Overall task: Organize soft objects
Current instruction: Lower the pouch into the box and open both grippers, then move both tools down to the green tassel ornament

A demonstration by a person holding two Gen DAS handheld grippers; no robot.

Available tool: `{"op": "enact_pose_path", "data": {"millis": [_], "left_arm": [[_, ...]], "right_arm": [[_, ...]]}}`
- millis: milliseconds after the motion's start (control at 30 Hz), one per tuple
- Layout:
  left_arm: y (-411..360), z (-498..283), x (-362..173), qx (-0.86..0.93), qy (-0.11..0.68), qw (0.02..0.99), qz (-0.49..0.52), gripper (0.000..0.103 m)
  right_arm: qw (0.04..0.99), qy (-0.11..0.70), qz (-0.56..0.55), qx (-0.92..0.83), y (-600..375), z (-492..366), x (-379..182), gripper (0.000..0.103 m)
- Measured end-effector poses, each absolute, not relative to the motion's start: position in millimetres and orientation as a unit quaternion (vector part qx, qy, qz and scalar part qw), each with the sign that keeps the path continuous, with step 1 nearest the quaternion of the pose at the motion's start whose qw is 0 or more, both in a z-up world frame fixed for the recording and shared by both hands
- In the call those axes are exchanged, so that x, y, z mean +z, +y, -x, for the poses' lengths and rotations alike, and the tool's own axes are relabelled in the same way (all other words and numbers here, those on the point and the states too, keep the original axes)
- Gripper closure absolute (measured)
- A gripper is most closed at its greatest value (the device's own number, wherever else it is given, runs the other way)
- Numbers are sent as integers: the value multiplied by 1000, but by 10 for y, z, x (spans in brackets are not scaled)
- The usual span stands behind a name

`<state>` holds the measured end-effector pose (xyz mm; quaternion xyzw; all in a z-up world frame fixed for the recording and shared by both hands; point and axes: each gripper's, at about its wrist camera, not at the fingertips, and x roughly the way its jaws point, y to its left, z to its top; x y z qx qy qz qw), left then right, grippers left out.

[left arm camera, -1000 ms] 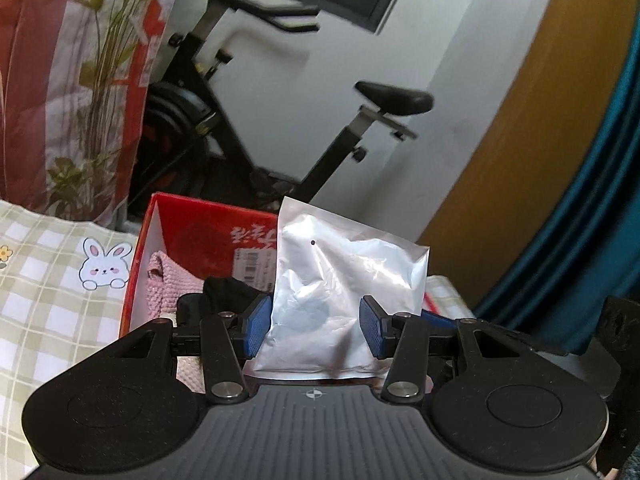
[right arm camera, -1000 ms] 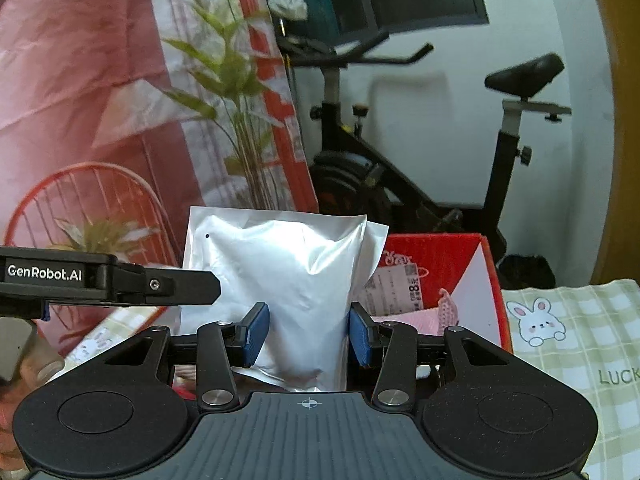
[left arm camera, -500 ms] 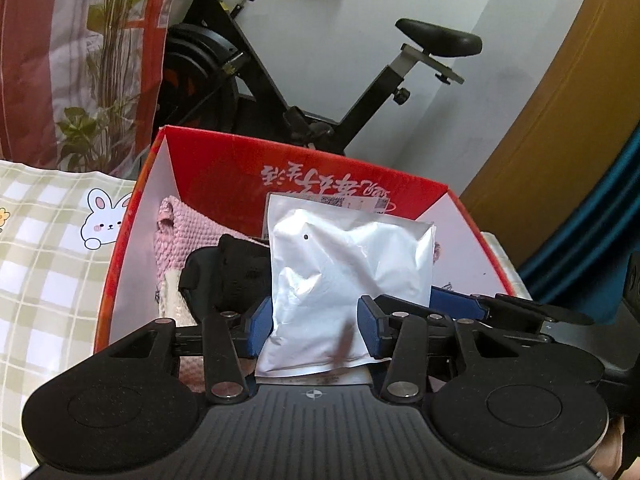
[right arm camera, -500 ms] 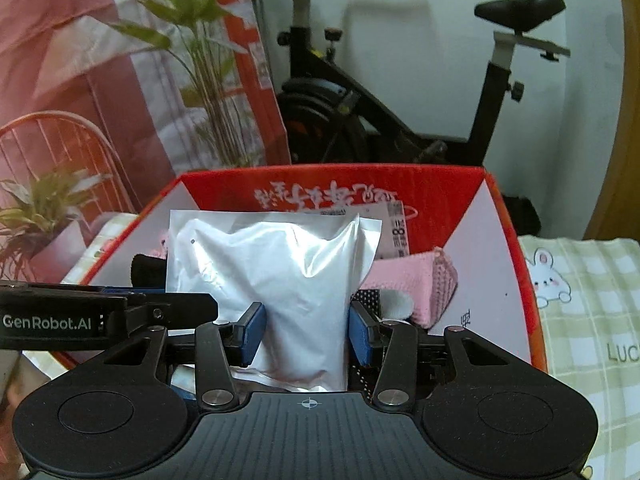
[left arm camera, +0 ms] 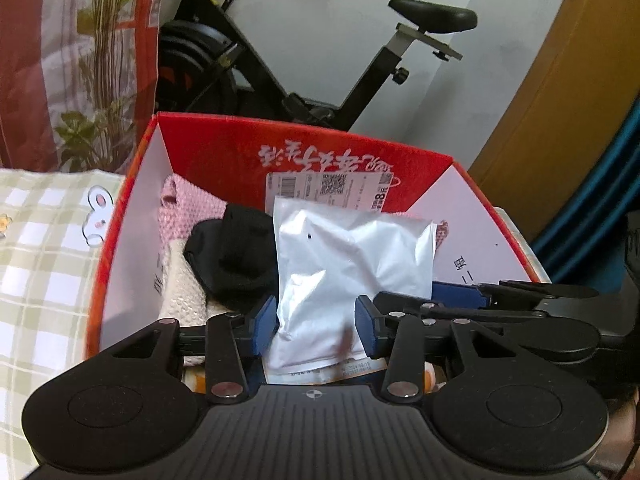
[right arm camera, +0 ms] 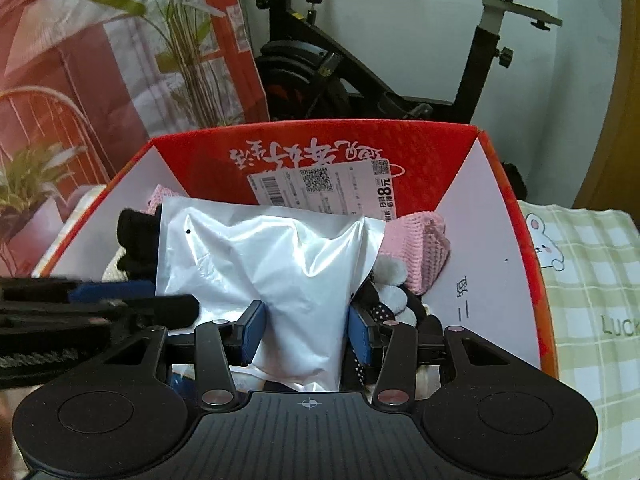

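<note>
1. Red box (left arm camera: 304,152) is the landmark; open top, white inner side walls, shipping label on its far wall. It sits on a green-checked cloth (left arm camera: 36,264) with a bunny print.
2. Silver foil pouch (left arm camera: 352,264) stands upright over the near middle of the box, its lower part down between the box's contents.
3. Left gripper (left arm camera: 316,330): blue pads press both sides of the pouch's lower part, pinching it. Its jaws have just been closing, with the pouch between them.
4. Right gripper (right arm camera: 306,332): blue pads also clamp the same pouch (right arm camera: 268,268) low down, the foil creased inward at the pads.
5. Both grippers hold the one pouch; in the left wrist view the right gripper's fingers reach in from the right, just inside the box's right wall.
6. Inside the box, left of the pouch: black fabric item (left arm camera: 236,256) on top of a cream knit piece (left arm camera: 182,288).
7. Pink knit item (right arm camera: 416,252) lies behind and right of the pouch, near the box's far wall.
8. White plush bit and black polka-dot fabric (right arm camera: 380,312) sit just right of the pouch.
9. Behind the box: exercise bike (left arm camera: 304,60) against a white wall, plant-print curtain (left arm camera: 72,60) to the left.
</note>
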<state>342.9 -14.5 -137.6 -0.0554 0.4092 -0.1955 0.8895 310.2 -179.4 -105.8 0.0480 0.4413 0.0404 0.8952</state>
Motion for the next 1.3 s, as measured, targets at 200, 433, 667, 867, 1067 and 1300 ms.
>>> {"op": "enact_pose_path", "data": {"millis": [200,433,667,867,1067,1300], "left_arm": [[-140,-3318,-1207,-194,381,903,47,49],[-205,-3130,-1066,-190,349,918,1,33],[-181,-2848,-905,-183,310,932,-41,4],[-134,-2666,-910,-183,307,933,-40,0],[-118,-2484,-976,-186,299,935,-35,0],[-88,-2327,-1116,-187,296,936,-29,0]], "right_arm": [[899,437,-19,27,-1789,-2982,-996,56],[914,403,5,39,-1800,-2704,-810,50],[929,366,25,50,-1794,-2400,-655,11],[939,338,18,61,-1775,-2188,-539,1],[948,310,22,62,-1782,-1961,-545,1],[955,291,18,52,-1843,-1704,-656,1]]}}
